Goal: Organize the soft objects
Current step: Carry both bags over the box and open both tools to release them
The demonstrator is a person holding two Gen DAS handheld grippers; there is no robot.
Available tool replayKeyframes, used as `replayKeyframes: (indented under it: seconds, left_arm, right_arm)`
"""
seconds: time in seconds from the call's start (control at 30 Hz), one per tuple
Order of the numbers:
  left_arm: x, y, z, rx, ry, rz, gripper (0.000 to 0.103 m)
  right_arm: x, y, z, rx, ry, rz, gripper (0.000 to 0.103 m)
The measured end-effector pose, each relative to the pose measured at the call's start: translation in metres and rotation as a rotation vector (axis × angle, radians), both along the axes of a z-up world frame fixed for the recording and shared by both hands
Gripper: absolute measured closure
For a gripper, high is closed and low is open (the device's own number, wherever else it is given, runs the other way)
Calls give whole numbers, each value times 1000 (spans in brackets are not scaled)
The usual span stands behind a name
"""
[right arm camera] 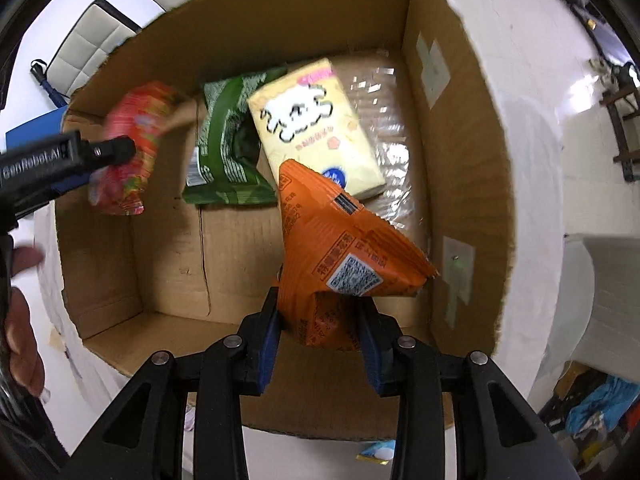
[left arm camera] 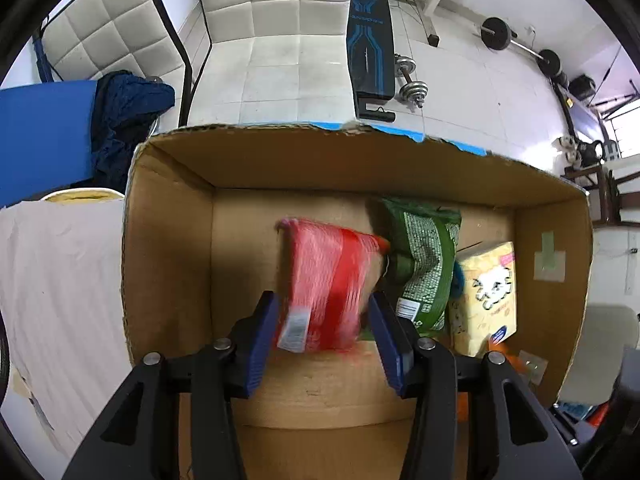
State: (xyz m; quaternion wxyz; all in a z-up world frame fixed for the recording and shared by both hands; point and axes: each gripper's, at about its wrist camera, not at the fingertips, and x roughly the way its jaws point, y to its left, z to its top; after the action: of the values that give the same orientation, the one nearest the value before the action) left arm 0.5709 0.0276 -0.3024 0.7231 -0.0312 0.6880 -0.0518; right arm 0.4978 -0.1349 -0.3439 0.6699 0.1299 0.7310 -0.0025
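Over the open cardboard box (left arm camera: 168, 240), the left claw (left arm camera: 324, 320) has its jaws spread around a blurred red packet (left arm camera: 328, 280); whether they pinch it, I cannot tell. The right claw (right arm camera: 320, 320) grips an orange packet (right arm camera: 340, 240) above the green bag (right arm camera: 224, 152) and yellow tissue pack (right arm camera: 316, 128) inside

You have a matt brown cardboard box (left arm camera: 360, 168) with rough torn edges, holding glossy plastic packets: orange (right arm camera: 340, 248), green (left arm camera: 424, 264), red (left arm camera: 328, 284).
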Motion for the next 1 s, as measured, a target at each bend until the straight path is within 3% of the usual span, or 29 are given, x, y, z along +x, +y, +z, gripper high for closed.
replayKeyframes:
  seconds: [0.07,0.13,0.23,0.27,0.3,0.37,0.47,1.0]
  left_arm:
    - [-1,3,6,-2,-8,7,59]
    - [-5,7,15,-5,-21,10,58]
    - [-19,11,28,-14,-38,9,55]
    - [-24,13,33,-13,-51,9,54]
    - [-31,15,38,-13,-66,8,50]
    - [-48,19,48,-13,-99,13,24]
    - [-79,25,62,6,-139,16,10]
    - [-206,33,153,44,-379,10,10]
  right_arm:
    - [0,2,5,-3,-19,1,42]
    - [-2,1,9,-8,-43,-4,35]
    - [-6,4,18,-16,-67,2,34]
    - [-7,5,21,-17,-76,3,27]
    - [-10,6,25,-20,-89,6,22]
    - [-19,9,33,-36,-114,19,8]
    - [-28,15,46,-65,-149,35,0]
    - [-110,38,151,-168,-378,77,0]
